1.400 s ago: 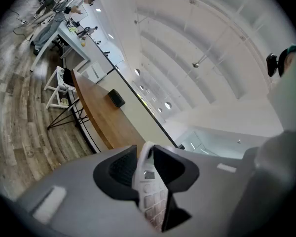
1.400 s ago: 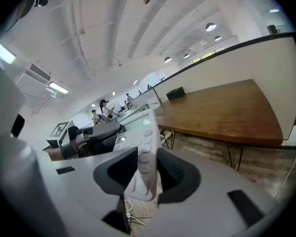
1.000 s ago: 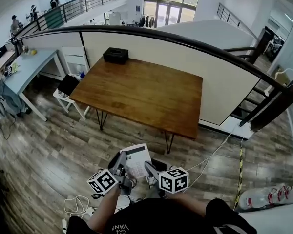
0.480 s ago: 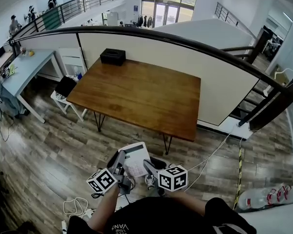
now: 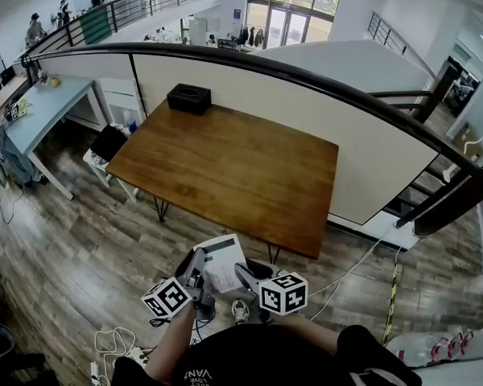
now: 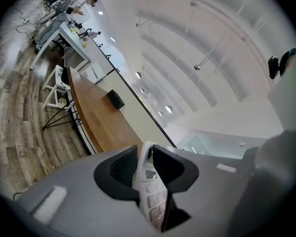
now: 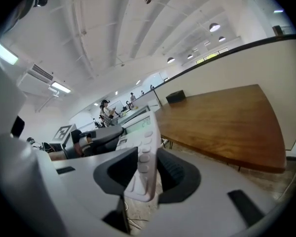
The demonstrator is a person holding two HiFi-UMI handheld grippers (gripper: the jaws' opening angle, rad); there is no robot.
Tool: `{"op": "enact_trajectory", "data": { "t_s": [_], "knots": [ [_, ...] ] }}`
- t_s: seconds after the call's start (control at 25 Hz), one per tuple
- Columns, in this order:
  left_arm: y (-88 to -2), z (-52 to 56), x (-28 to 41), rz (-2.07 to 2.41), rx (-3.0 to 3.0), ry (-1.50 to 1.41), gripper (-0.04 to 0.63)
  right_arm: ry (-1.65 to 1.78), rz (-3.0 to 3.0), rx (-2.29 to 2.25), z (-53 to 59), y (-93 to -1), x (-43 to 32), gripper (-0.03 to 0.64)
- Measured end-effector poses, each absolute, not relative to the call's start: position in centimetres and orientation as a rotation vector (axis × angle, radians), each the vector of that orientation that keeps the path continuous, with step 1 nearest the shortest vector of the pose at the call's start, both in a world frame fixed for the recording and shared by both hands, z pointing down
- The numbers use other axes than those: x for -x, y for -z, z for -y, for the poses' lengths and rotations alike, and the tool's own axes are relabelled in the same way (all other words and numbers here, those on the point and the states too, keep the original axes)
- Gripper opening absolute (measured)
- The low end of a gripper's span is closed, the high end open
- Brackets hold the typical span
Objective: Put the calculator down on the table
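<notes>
A white calculator [image 5: 223,264] with grey keys hangs low over the wooden floor, just short of the near edge of the brown wooden table [image 5: 225,167]. My left gripper [image 5: 195,265] is shut on its left edge and my right gripper [image 5: 243,273] on its right edge. In the left gripper view the calculator [image 6: 149,181] stands edge-on between the dark pads of the left gripper [image 6: 145,169]. The right gripper view shows its keys and display [image 7: 143,142] gripped by the right gripper [image 7: 147,174], and the left gripper [image 7: 96,135] beyond it.
A black box [image 5: 188,99] sits at the table's far left corner. A white partition with a dark rail [image 5: 306,75] runs behind the table. A light blue desk [image 5: 40,111] and a white stool [image 5: 113,155] stand at the left. Cables [image 5: 113,344] lie on the floor.
Both grippers have carried the calculator forward toward the table; the gap to its near edge has narrowed. The hold on the calculator looks the same.
</notes>
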State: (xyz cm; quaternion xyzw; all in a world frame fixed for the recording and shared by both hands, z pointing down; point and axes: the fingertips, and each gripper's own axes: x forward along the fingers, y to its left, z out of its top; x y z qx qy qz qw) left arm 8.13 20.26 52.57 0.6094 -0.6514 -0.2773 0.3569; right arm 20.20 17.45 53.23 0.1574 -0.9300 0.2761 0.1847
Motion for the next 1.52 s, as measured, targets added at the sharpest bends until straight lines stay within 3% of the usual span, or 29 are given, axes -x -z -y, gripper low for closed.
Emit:
{"op": "enact_trajectory", "data": {
  "t_s": [0.96,1.52],
  "knots": [
    [-54.0,-13.7,-8.4,1.738,-1.523,0.653,0.1,-0.841,2.63,-0.367,-10.6,-54.8,-20.5,0.133],
    [-55.8,-8.6,-0.8,1.608,-1.591,0.617,0.097,-0.852,2.592,-0.544,-7.0,-55.9,-13.3,0.132]
  ]
}}
